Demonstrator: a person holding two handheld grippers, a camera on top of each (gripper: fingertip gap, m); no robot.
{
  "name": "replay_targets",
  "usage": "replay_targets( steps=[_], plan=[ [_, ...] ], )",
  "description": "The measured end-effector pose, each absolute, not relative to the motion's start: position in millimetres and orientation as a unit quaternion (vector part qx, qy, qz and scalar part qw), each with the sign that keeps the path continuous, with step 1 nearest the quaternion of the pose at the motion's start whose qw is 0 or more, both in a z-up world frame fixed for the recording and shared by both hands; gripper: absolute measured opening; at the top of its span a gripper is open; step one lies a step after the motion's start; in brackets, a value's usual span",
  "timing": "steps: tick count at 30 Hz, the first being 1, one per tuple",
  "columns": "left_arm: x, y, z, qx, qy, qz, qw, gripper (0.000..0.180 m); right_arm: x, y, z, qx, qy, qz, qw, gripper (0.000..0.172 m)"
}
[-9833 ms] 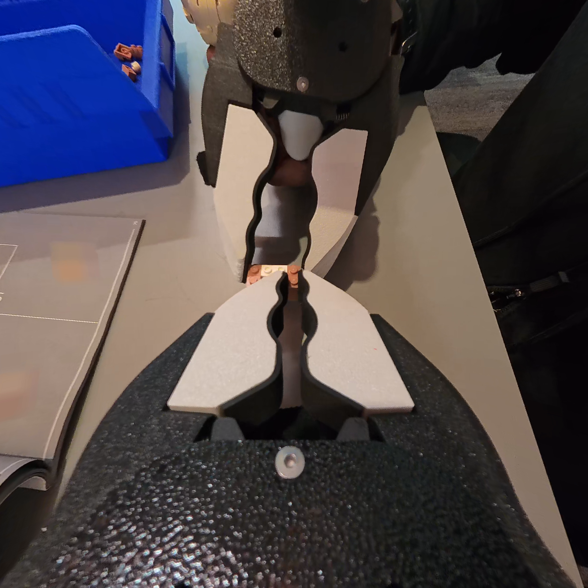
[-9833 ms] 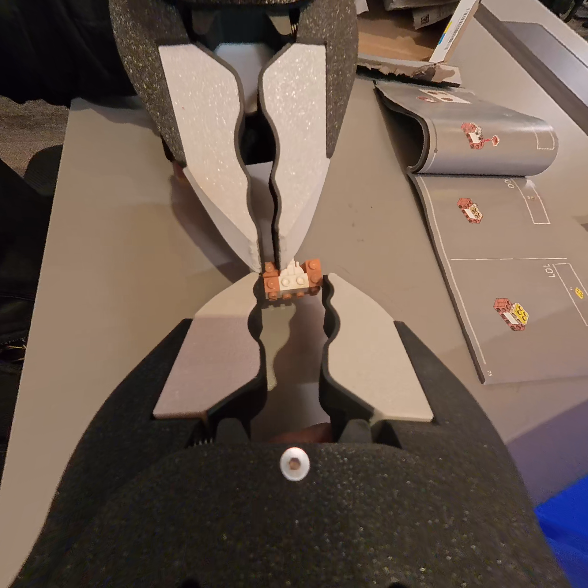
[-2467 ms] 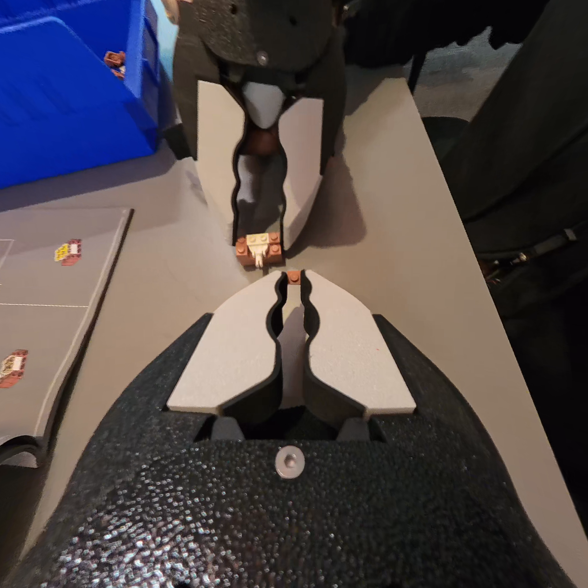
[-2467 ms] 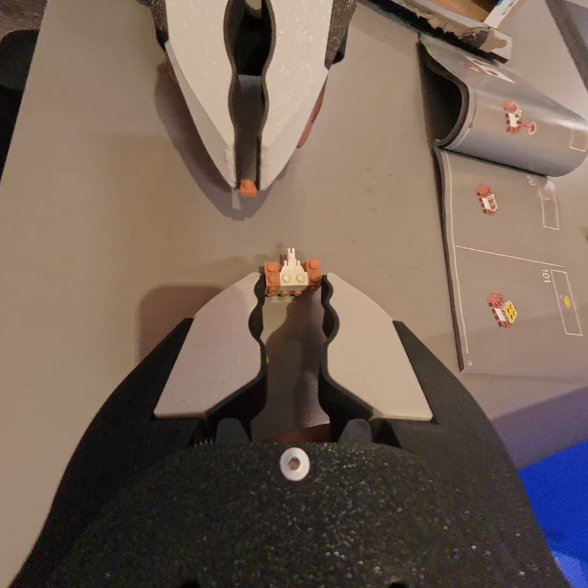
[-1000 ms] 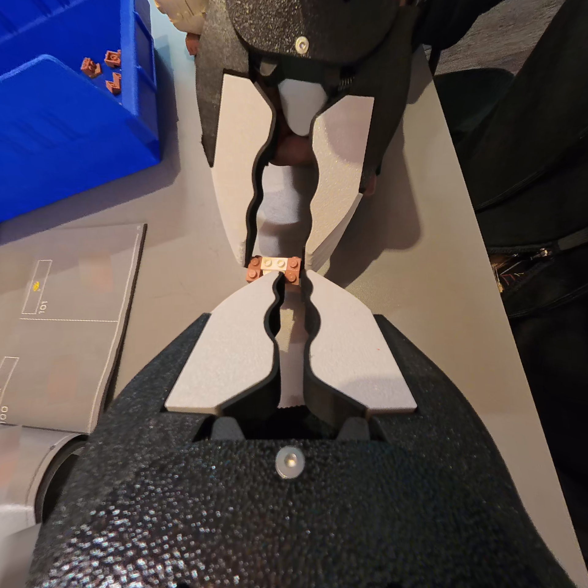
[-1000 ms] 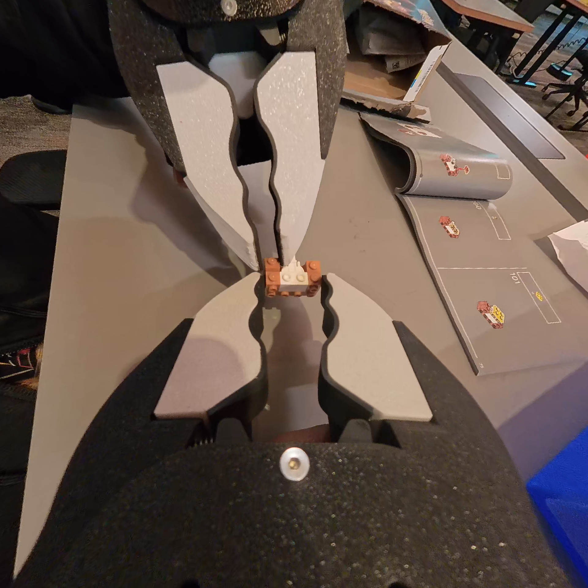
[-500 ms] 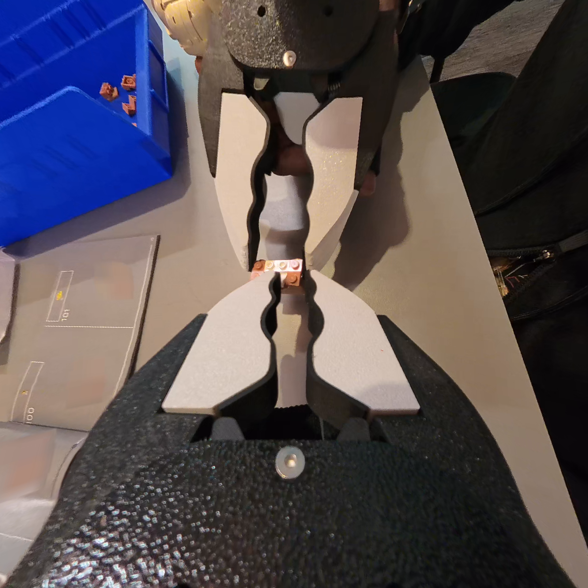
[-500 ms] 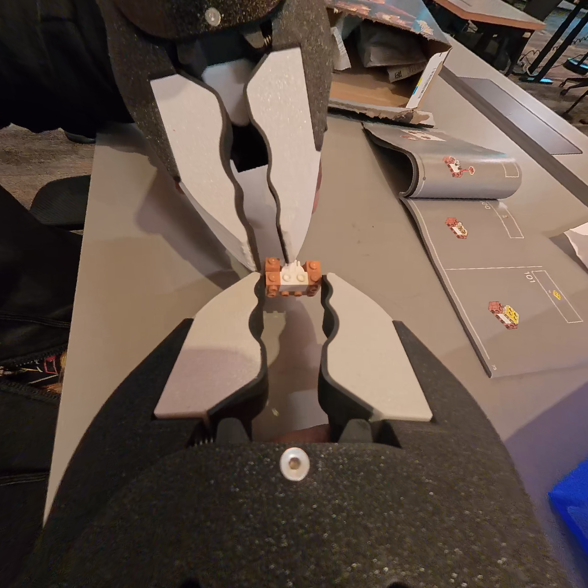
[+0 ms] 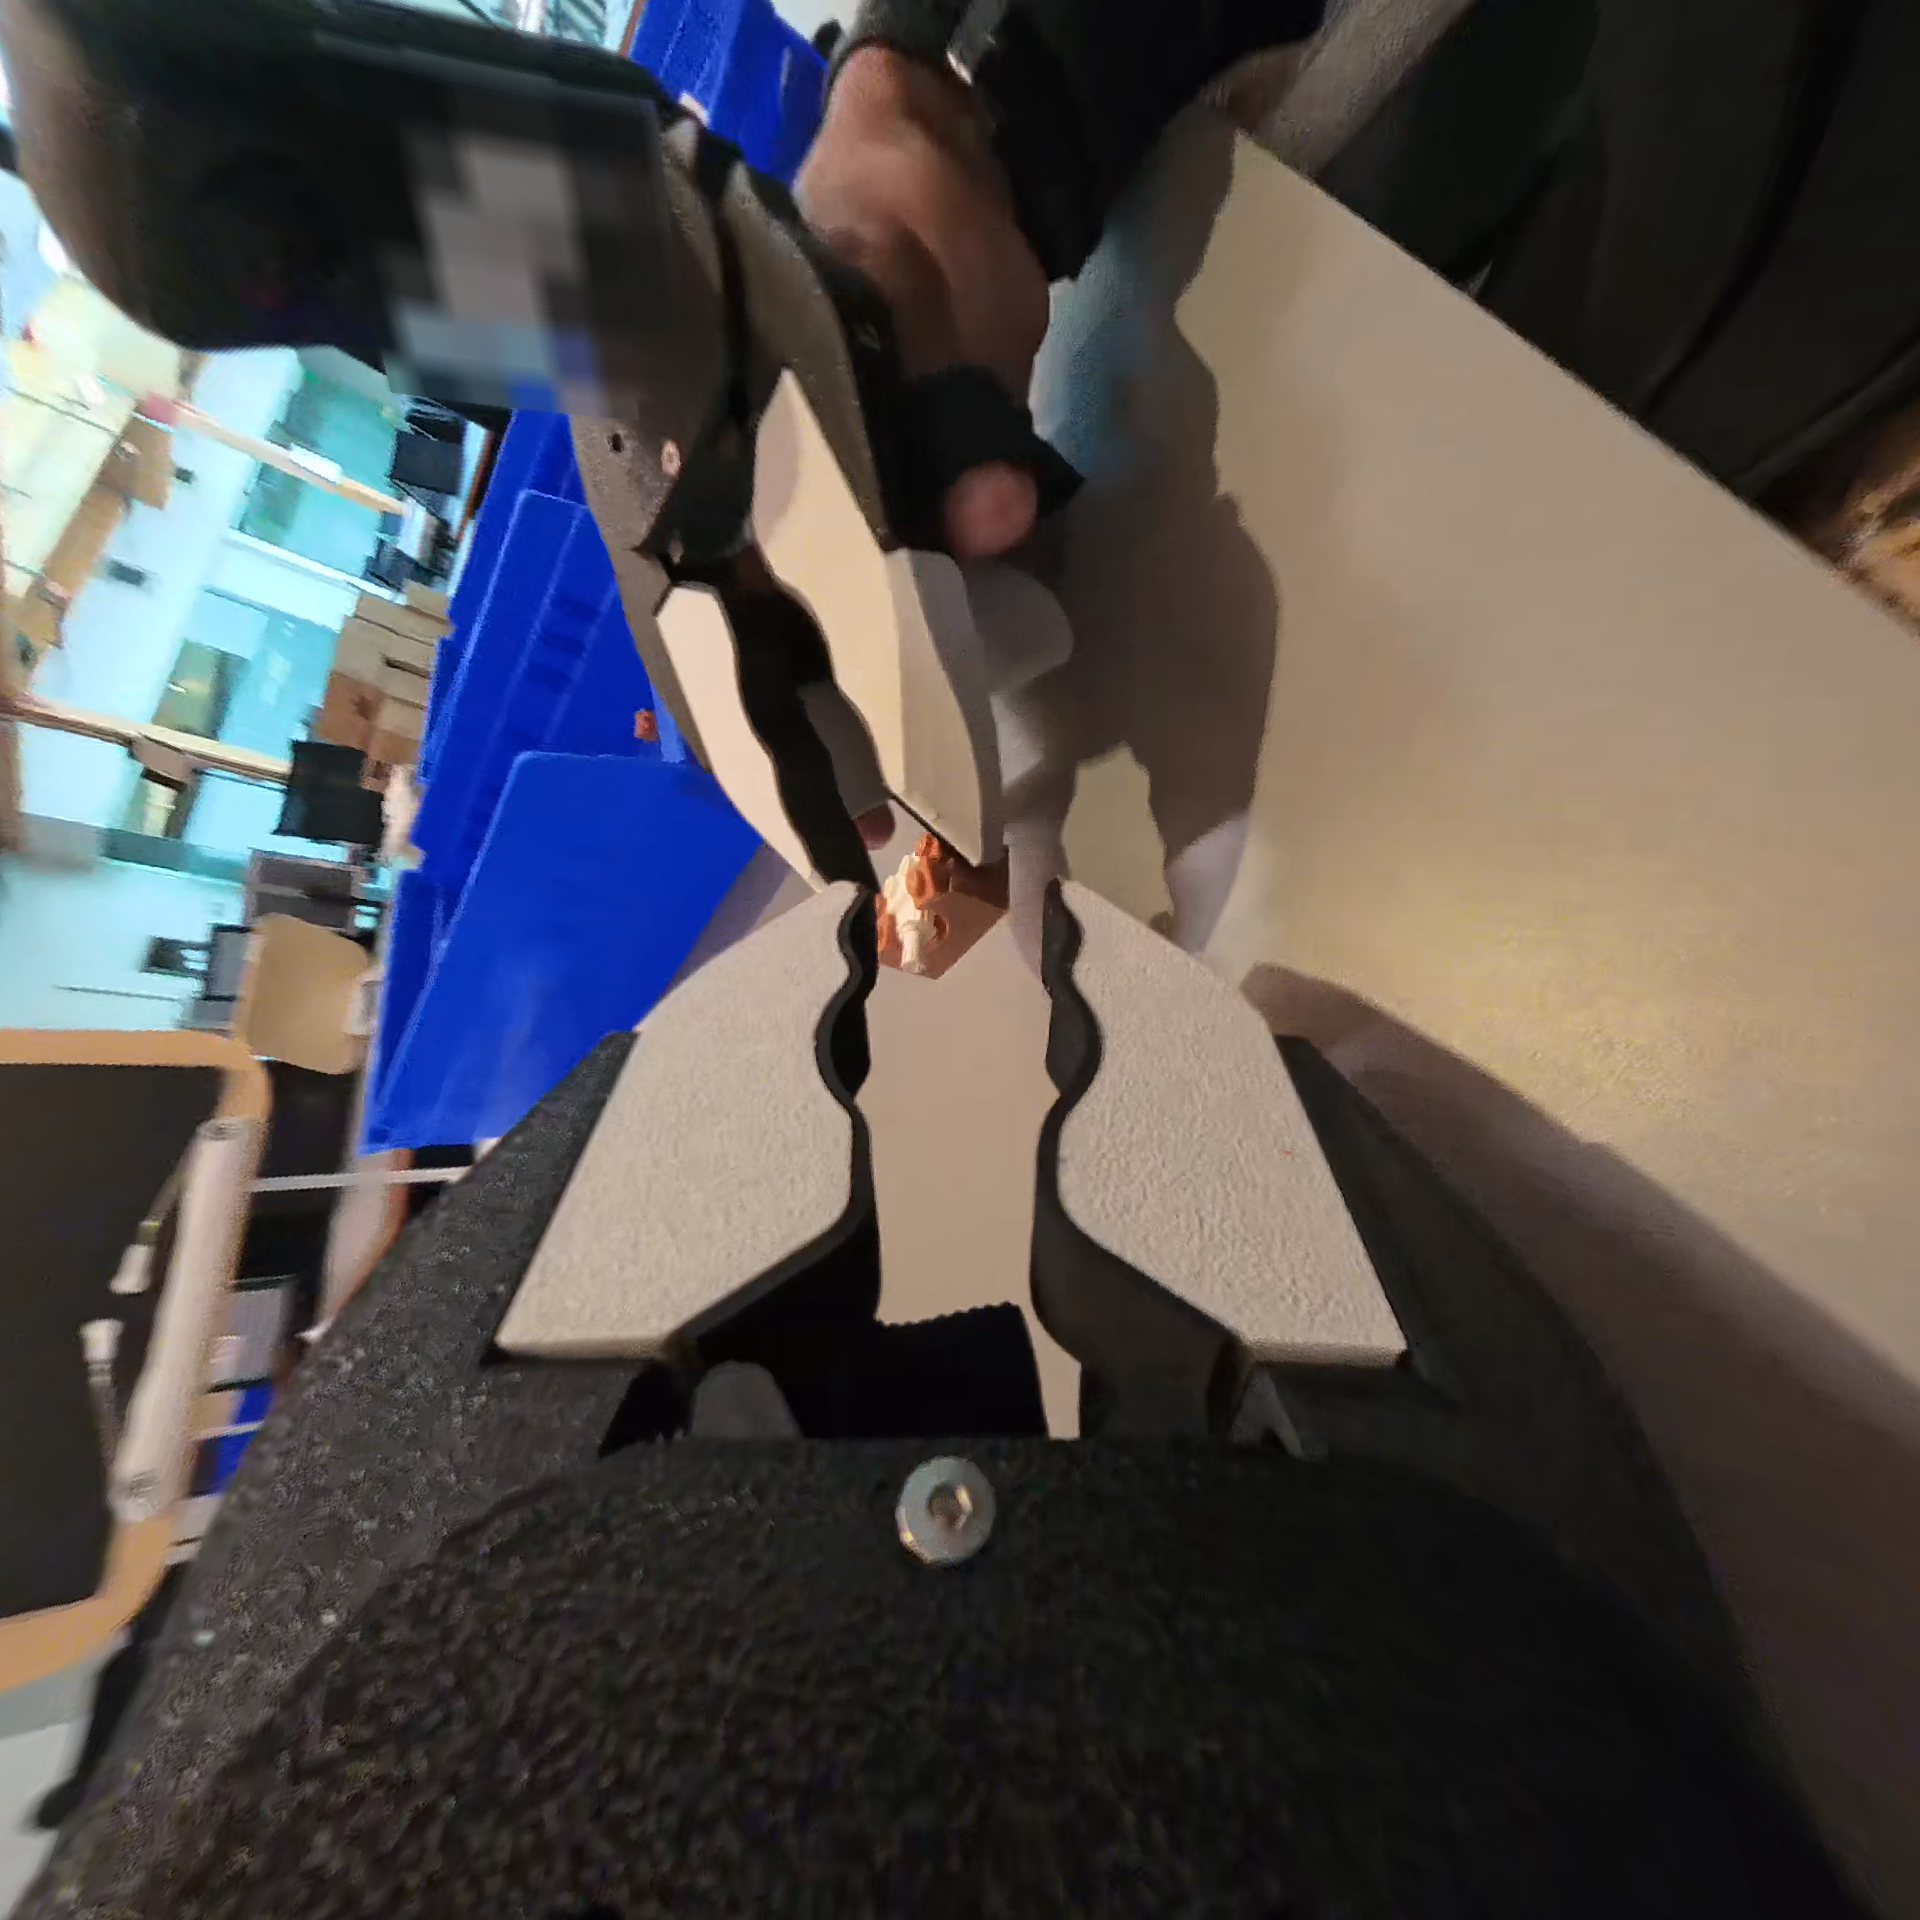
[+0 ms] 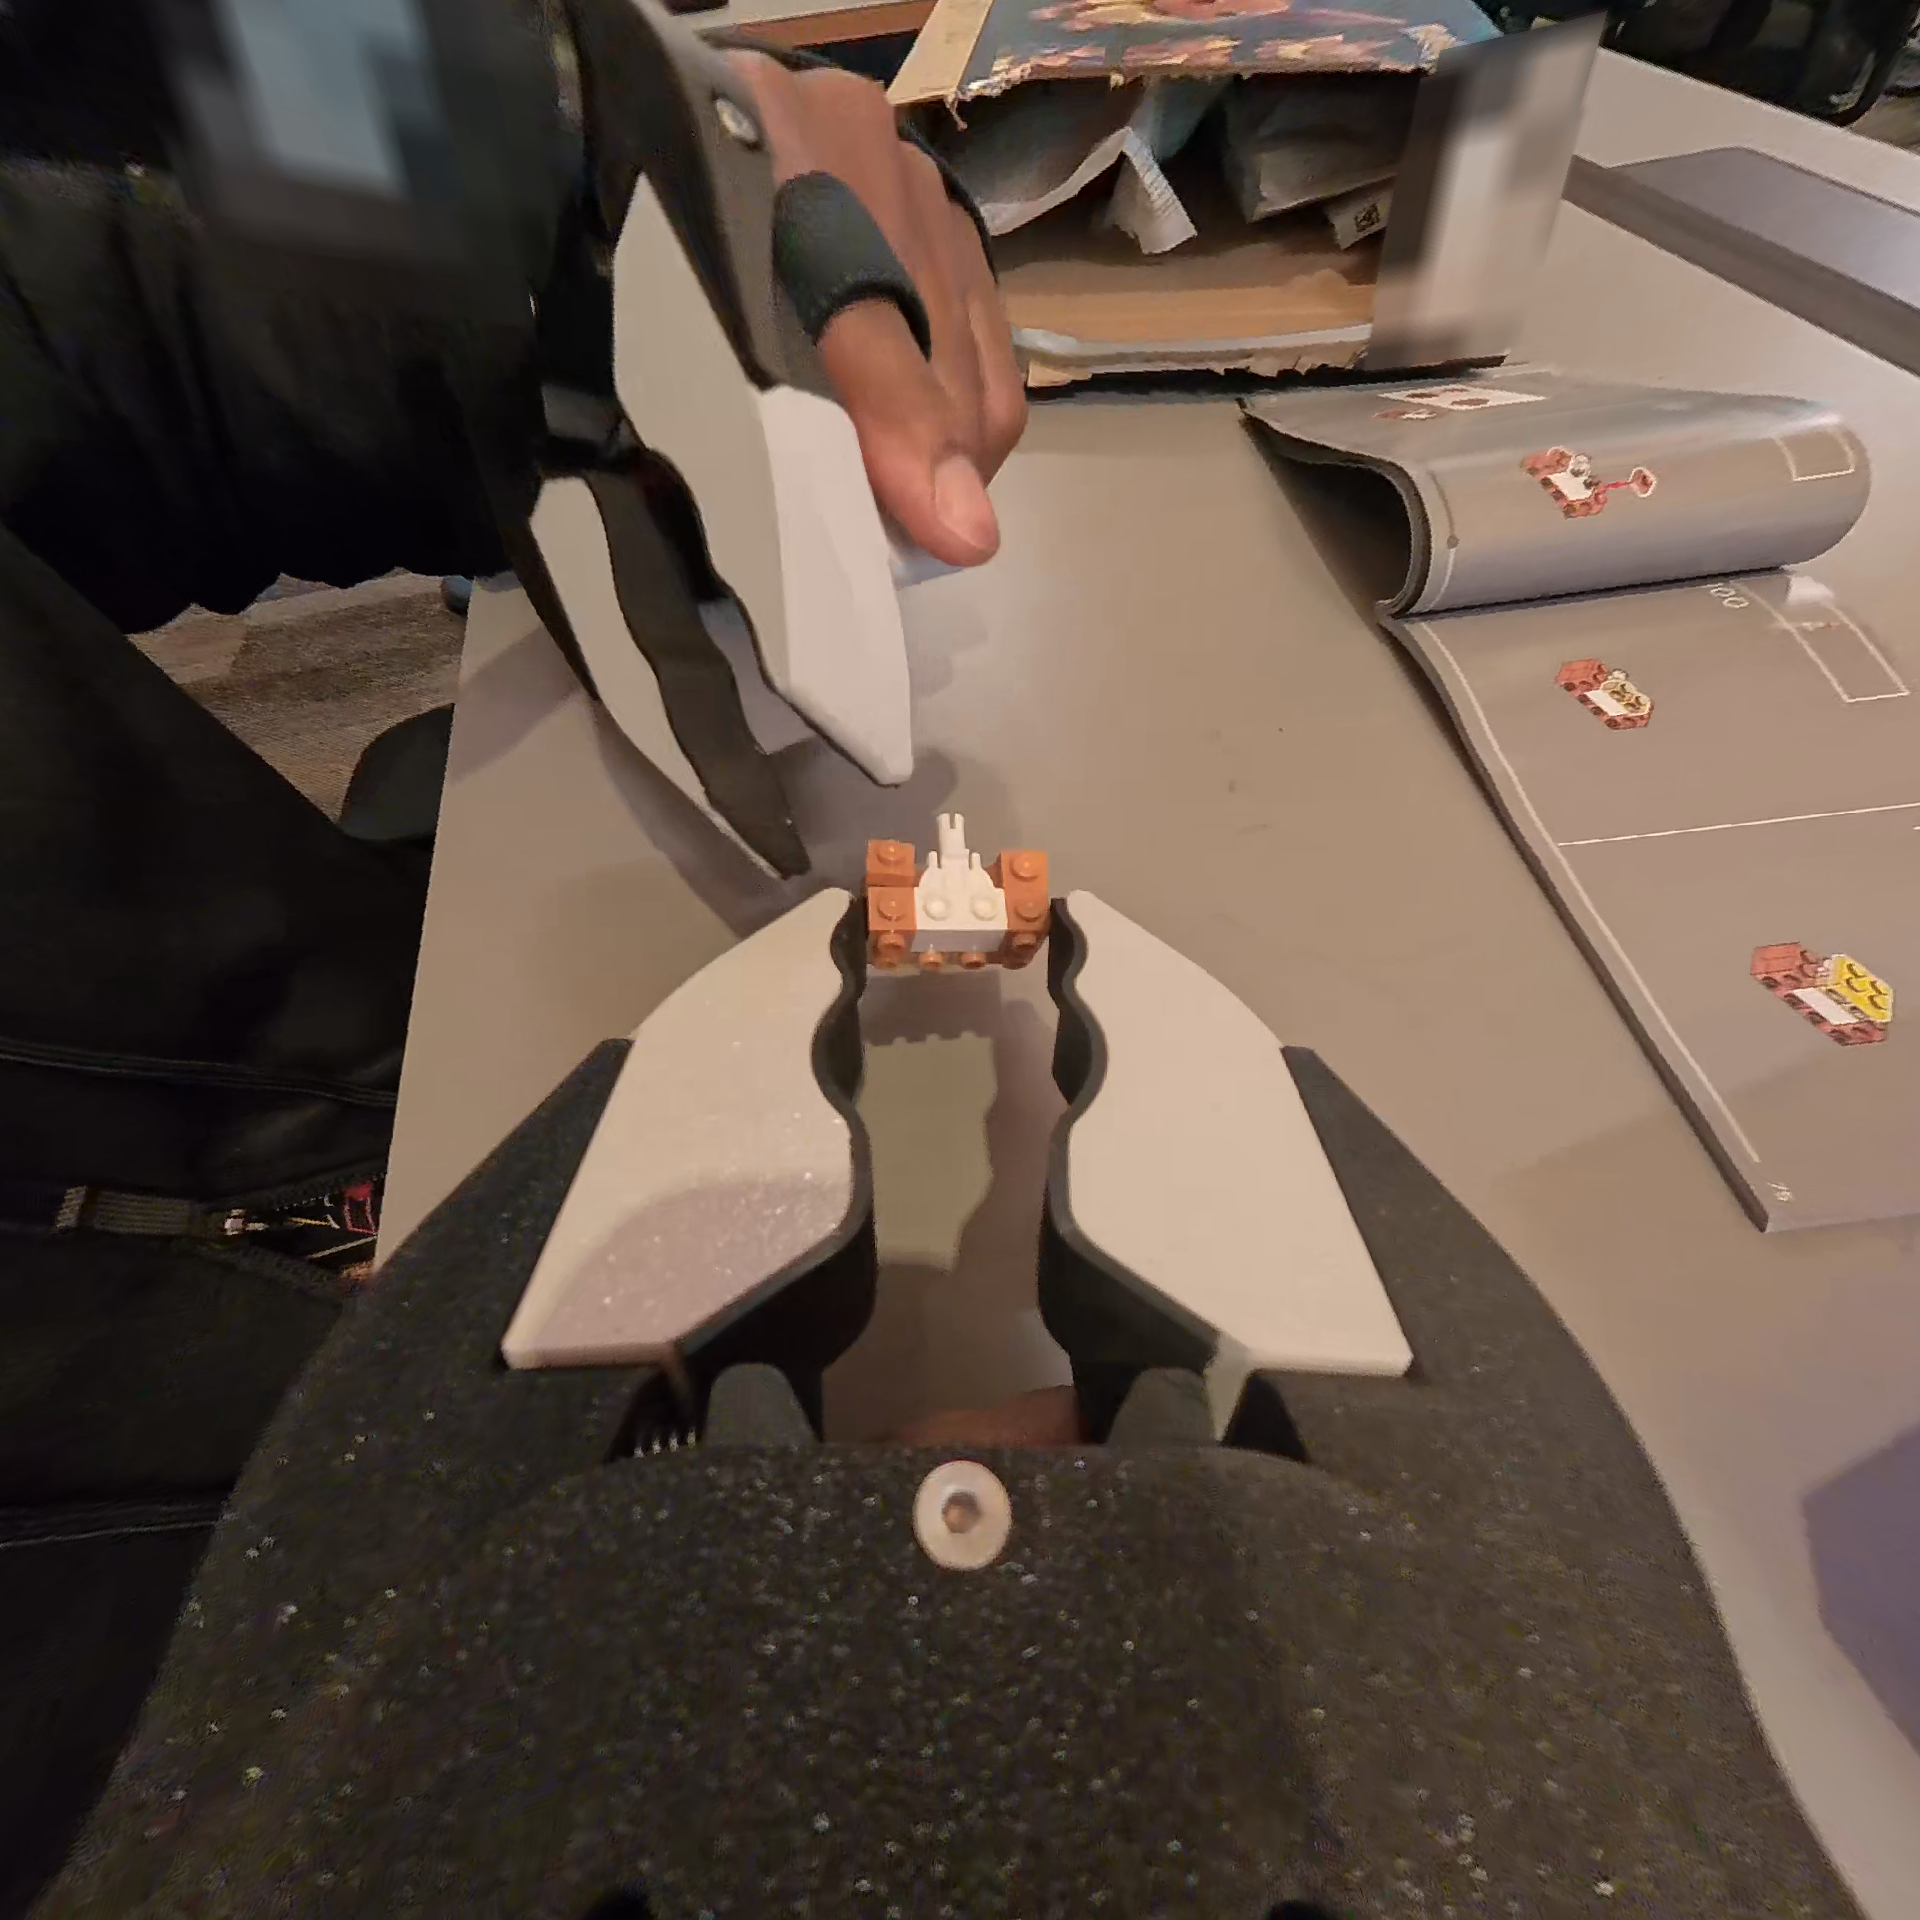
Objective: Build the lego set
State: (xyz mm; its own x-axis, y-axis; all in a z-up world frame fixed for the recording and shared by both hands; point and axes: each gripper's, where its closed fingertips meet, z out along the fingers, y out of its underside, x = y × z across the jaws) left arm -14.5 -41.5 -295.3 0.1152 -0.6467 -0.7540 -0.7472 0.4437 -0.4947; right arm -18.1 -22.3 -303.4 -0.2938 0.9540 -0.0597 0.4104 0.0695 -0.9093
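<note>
Grey worktop (image 10: 1195, 727) under warm indoor light, torn cardboard box (image 10: 1174, 260) at its far end. Blue bins (image 9: 561, 914) stacked beside it. Beyond, blurred bright windows (image 9: 94, 644), cardboard boxes (image 9: 379, 675) and a wood-edged chair (image 9: 114, 1309). Carpeted floor (image 10: 301, 665) below.

An open instruction booklet (image 10: 1662, 883) on the table (image 10: 1195, 675) carries small white step numerals beside outlined boxes on its grey pages. Behind it, a small printed label (image 10: 1361, 218) marks a torn cardboard box (image 10: 1195, 281), its print too small to read.
</note>
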Motion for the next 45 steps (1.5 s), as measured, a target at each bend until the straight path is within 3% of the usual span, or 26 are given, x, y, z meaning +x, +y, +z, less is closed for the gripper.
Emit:
replay_targets(
  steps=[12, 20, 38, 45],
  plan=[
    [-13.0, -28.2, -296.9, -0.401, 0.691, 0.228, 0.556, 0.031, -17.9, -25.2, -301.7, -0.514, -0.659, 0.469, 0.285, 0.033],
    [-9.6, -27.8, -299.7, -0.362, 0.701, 0.277, 0.549, 0.020, -18.4, -26.5, -301.4, -0.517, -0.656, 0.471, 0.283, 0.033],
    [-9.1, -33.0, -300.7, -0.386, 0.693, 0.253, 0.554, 0.018, -18.6, -30.5, -301.8, -0.514, -0.661, 0.471, 0.276, 0.033],
    [-12.0, -24.7, -290.3, -0.471, 0.631, 0.176, 0.590, 0.019, -19.0, -20.8, -286.9, -0.490, -0.652, 0.471, 0.336, 0.033]
  ],
)
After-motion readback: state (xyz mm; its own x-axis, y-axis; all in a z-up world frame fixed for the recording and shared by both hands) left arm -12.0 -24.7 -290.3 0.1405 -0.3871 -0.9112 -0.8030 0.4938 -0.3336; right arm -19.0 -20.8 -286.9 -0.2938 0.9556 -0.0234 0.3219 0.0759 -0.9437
